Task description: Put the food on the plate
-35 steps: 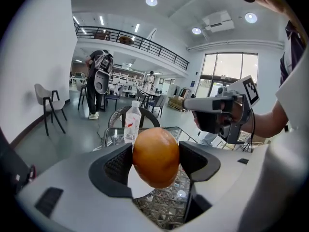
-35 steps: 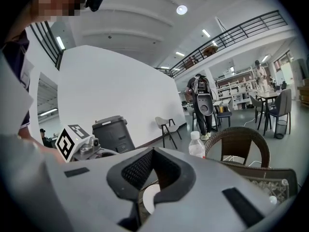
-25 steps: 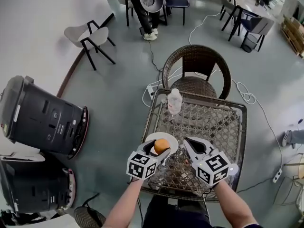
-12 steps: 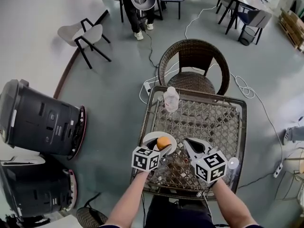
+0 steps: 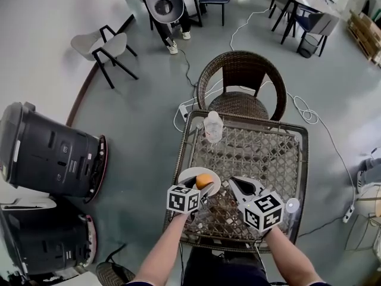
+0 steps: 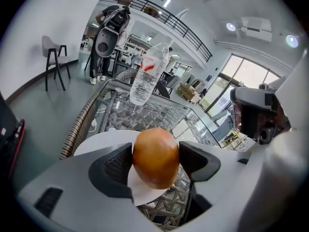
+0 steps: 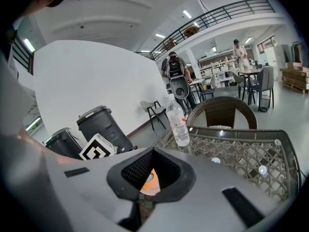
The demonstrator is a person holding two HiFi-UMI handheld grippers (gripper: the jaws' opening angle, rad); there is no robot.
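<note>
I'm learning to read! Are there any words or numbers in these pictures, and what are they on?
Water bottle label: red print, too blurred to read.
Left marker cube and right marker cube: black-and-white squares only, no letters or numbers.
Nothing else carries readable text.

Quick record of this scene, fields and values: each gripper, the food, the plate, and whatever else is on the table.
left gripper: shut on the orange
right gripper: jaws together, nothing held, beside the plate
orange position: over the white plate; contact with it unclear
plate position: near left corner of the wicker table
also on table: upright water bottle, far left edge
beyond table: wicker chair
task status: orange not yet released
</note>
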